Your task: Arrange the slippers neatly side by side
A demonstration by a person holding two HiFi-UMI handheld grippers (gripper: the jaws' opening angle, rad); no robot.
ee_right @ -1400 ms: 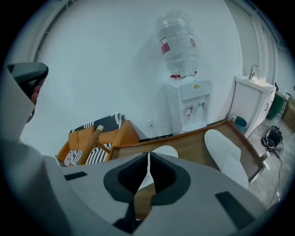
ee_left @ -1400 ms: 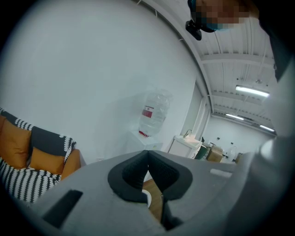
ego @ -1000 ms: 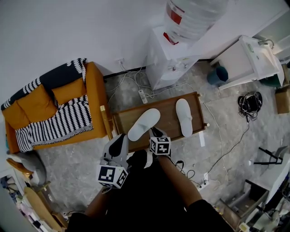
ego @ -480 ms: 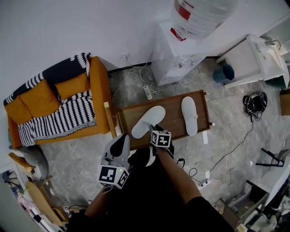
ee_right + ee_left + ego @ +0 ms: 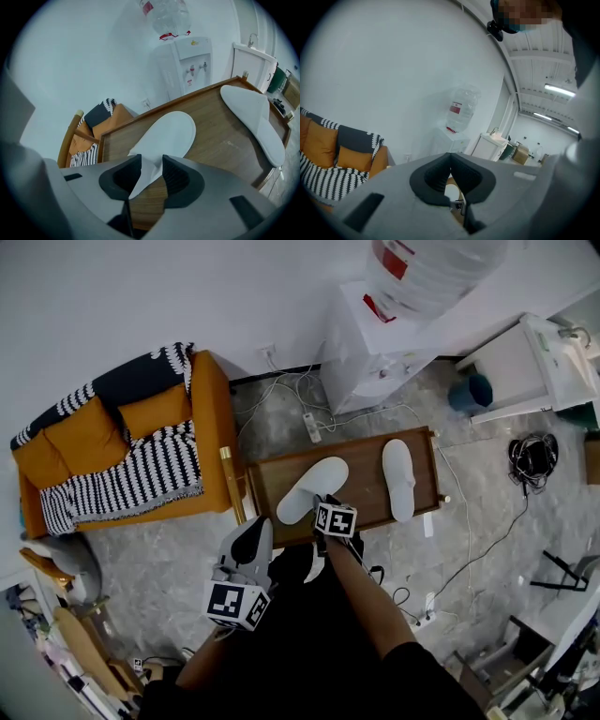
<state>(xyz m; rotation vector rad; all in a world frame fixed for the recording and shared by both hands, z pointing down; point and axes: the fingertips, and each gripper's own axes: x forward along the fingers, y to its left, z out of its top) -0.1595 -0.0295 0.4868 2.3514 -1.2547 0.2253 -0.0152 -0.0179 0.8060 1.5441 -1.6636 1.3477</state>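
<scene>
My right tool (image 5: 151, 165) sits at the near edge of the brown wooden surface (image 5: 361, 486). Its jaws have just been opening and now stand spread. The heel of the nearer white fabric slipper (image 5: 312, 489) lies between them, but the pads do not seem to press on it. I judge the slipper to be released and resting on the wood.

From this tool the slipper runs away along its long axis, heel at my jaws. Its toe points toward the far edge and slants toward the right end. The second white fabric slipper (image 5: 399, 479) lies close to the right end and runs nearly straight from the near edge to the far edge. The two slippers are therefore not parallel, and they are well apart, with bare wood between them.

I think the next move turns on that slant. The nearer slipper has to pivot about its heel until its toe points straight at the far edge, then slide toward the right end to lie beside its mate.

My right tool is plainly the nearer one for this. My left tool (image 5: 450, 157) is pressed together on nothing and hangs back off the near left corner.
</scene>
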